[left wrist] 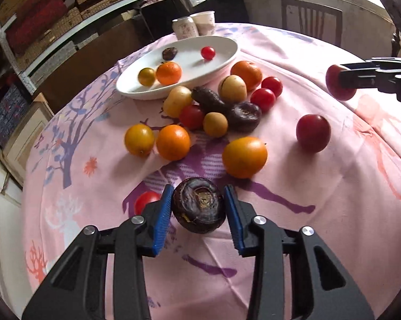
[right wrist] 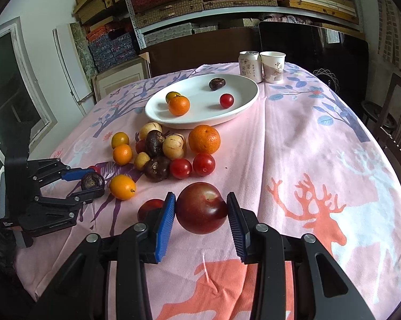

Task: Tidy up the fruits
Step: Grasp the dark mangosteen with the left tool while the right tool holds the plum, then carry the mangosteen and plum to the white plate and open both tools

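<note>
My left gripper (left wrist: 198, 202) is shut on a dark purple water chestnut (left wrist: 199, 208), held just above the pink cloth; the right wrist view shows the same chestnut (right wrist: 92, 180) at far left. A dark red plum (right wrist: 201, 208) sits between the blue pads of my right gripper (right wrist: 200, 208), which is shut on it. The white oval plate (left wrist: 221, 61) at the back holds a small orange, a yellow-green fruit, a dark chestnut and a cherry tomato. Between plate and grippers lies a heap of loose fruit (right wrist: 163, 149). Another red plum (left wrist: 313, 132) and a yellow-orange fruit (left wrist: 244, 156) lie apart.
A drink can (right wrist: 249, 65) and a paper cup (right wrist: 273, 66) stand behind the plate. A cherry tomato (left wrist: 146, 200) lies by my left finger. Wooden chairs (right wrist: 397, 122) stand at the table's right edge, and shelves of boxes fill the back wall.
</note>
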`<state>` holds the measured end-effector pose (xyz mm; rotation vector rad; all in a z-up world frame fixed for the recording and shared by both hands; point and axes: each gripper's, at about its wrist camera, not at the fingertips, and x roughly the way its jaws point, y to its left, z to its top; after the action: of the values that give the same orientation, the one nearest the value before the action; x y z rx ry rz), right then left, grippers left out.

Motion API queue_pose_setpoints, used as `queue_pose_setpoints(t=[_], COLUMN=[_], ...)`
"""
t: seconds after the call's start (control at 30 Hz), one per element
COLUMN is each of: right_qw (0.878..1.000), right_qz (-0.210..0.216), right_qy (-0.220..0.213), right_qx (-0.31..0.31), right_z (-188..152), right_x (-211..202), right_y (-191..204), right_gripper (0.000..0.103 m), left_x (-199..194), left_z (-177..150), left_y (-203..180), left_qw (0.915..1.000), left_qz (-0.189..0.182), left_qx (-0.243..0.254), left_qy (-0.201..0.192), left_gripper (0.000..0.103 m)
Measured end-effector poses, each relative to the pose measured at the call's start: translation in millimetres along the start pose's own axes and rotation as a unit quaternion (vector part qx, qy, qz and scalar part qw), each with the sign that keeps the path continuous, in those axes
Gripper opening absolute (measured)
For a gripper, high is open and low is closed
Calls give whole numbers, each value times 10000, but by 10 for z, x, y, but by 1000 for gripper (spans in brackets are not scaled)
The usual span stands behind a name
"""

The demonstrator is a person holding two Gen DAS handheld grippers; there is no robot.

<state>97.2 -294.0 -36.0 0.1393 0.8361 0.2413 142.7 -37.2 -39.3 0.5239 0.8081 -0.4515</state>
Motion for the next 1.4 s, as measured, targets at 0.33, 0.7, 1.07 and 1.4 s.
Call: queue_pose_setpoints(t=[0.33,0.7,1.07,1.4], right_qw=[9999,9998,9998,9976], right_qz=[1,21,-27,-43], right_qy=[32,97,120,-547], right_qx=[-169,-192,-160,-427], right_z=[-49,-119,-117,525], right_x=[-68,-81,-82,-84], right_y=[135,153,136,157], right_gripper=[40,40,40,40], left_x=[-265,-209,-216,-308], left_z=[-315,-479,-399,369], left_y=[-117,-297,-272,252], left_qw=[9936,9981,9969,9923], left_qz=[-633,71,-540,324], left_qx=[-934,-593,-563,-831], left_qy=[-13,151,-69,-855], left_gripper=[38,66,40,40])
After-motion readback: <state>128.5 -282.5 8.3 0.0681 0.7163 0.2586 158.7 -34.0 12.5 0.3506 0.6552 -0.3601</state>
